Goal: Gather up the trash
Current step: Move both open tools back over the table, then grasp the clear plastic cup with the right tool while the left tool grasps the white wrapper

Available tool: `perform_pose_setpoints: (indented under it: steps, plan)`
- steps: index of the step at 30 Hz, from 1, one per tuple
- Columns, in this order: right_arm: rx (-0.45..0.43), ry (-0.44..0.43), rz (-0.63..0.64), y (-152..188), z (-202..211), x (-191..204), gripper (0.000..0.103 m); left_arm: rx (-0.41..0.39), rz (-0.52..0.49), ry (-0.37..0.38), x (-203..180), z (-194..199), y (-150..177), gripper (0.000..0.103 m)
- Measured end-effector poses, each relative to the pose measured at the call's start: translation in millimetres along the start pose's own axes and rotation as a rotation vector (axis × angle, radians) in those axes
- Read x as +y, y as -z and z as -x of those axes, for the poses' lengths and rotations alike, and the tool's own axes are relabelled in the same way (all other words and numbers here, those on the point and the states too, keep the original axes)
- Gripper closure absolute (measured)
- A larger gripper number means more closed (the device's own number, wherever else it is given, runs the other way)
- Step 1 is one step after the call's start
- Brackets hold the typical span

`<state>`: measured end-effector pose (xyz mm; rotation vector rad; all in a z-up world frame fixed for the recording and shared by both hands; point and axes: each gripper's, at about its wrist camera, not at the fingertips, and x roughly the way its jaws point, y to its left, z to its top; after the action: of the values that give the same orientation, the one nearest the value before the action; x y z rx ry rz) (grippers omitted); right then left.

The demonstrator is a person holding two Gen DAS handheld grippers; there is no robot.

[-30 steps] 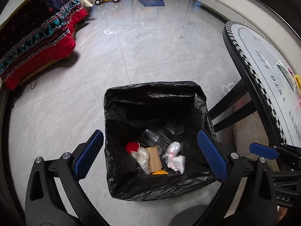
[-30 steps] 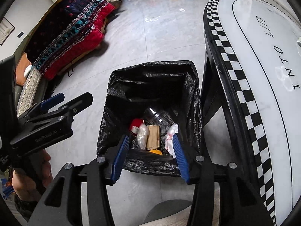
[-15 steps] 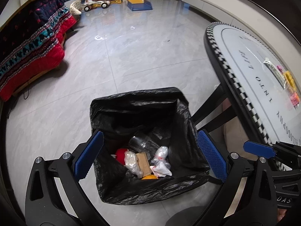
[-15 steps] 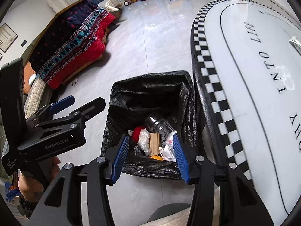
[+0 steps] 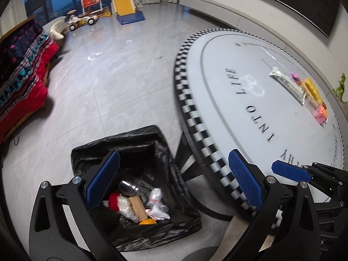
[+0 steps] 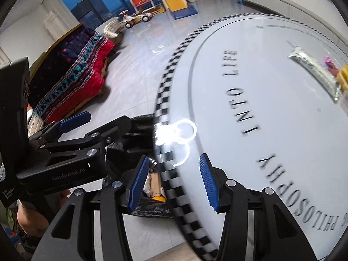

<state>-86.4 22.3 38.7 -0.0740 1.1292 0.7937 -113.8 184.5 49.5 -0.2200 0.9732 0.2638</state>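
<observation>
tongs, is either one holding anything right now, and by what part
Nothing is held. The left tongs and the right tongs both stand open with empty gaps, over the bin bag and the table edge.

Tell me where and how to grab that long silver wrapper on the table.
Grip the silver wrapper across its narrow width near the crimped end farthest from the toy blocks, coming from above. It lies flat and long, and its other end sits against the blocks, so that end looks crowded.

The bin bag (image 5: 152,143) stands on the floor (image 5: 113,74) just left of the round table (image 5: 250,113), with rubbish (image 5: 139,204) inside it, while a wrapper (image 5: 287,82) and toy blocks (image 5: 313,91) lie on the table's far right side.
</observation>
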Motion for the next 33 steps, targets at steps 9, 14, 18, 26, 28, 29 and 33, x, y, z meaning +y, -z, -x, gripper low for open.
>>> perform_pose_setpoints:
  steps: [9, 14, 18, 26, 28, 29, 33]
  plan:
    - [-0.06, 0.08, -0.08, -20, 36, -78, 0.053, 0.014, -0.054, 0.049, -74, -16, -41, 0.006]
    - [-0.089, 0.152, -0.109, -36, 54, -126, 0.053, 0.024, -0.05, 0.074, -114, -29, -65, 0.006]
    - [-0.103, 0.224, -0.109, -52, 67, -162, 0.053, 0.04, -0.024, 0.089, -146, -40, -89, 0.006]
    - [-0.041, 0.33, -0.034, -85, 66, -220, 0.053, 0.125, -0.018, 0.072, -214, -72, -132, 0.006]
    - [-0.014, 0.351, -0.005, -90, 60, -230, 0.053, 0.155, -0.017, 0.061, -227, -81, -138, 0.006]
    - [0.002, 0.354, 0.014, -92, 57, -235, 0.053, 0.171, -0.019, 0.059, -234, -86, -141, 0.006]
    - [0.07, 0.359, 0.089, -96, 42, -247, 0.053, 0.21, -0.038, 0.065, -258, -101, -148, 0.006]
